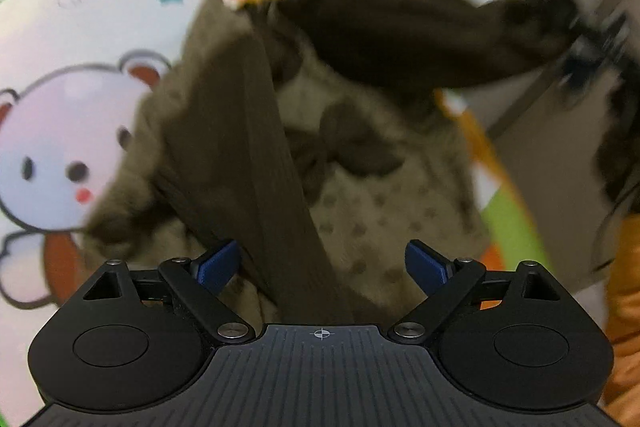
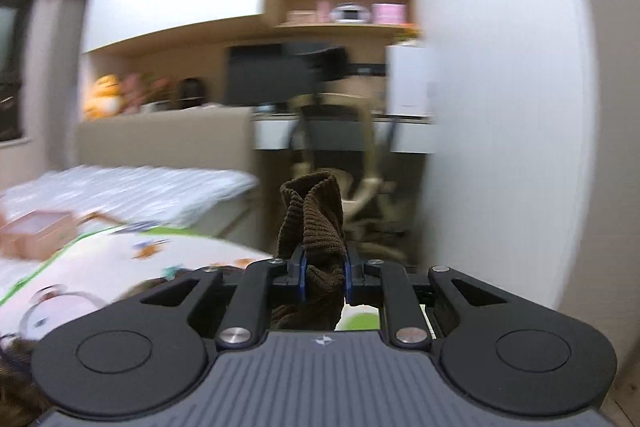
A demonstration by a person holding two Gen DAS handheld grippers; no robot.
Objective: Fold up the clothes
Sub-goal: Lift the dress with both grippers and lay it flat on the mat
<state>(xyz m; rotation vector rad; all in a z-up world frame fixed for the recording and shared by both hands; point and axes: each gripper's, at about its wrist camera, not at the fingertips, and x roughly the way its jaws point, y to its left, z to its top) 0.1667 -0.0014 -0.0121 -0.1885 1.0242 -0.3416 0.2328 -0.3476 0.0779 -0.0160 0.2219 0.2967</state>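
A brown ribbed knit garment [image 1: 240, 131] with a beige dotted lining [image 1: 380, 211] lies crumpled on a cartoon bear play mat [image 1: 72, 131]. My left gripper [image 1: 322, 265] is open just above it, with a ribbed strip of the cloth running between the blue pads [image 1: 218, 265]. My right gripper [image 2: 324, 279] is shut on a bunched fold of the brown garment [image 2: 316, 223] and holds it up in the air. In the left wrist view that lifted part [image 1: 420, 31] stretches away to the upper right.
A bed with a striped white cover [image 2: 132, 187] and a pink box [image 2: 36, 231] lie left. A desk with an office chair [image 2: 340, 155], a monitor [image 2: 256, 73] and shelves stand ahead. A white wall [image 2: 500, 107] is at right. An orange cloth [image 1: 624, 287] is at right.
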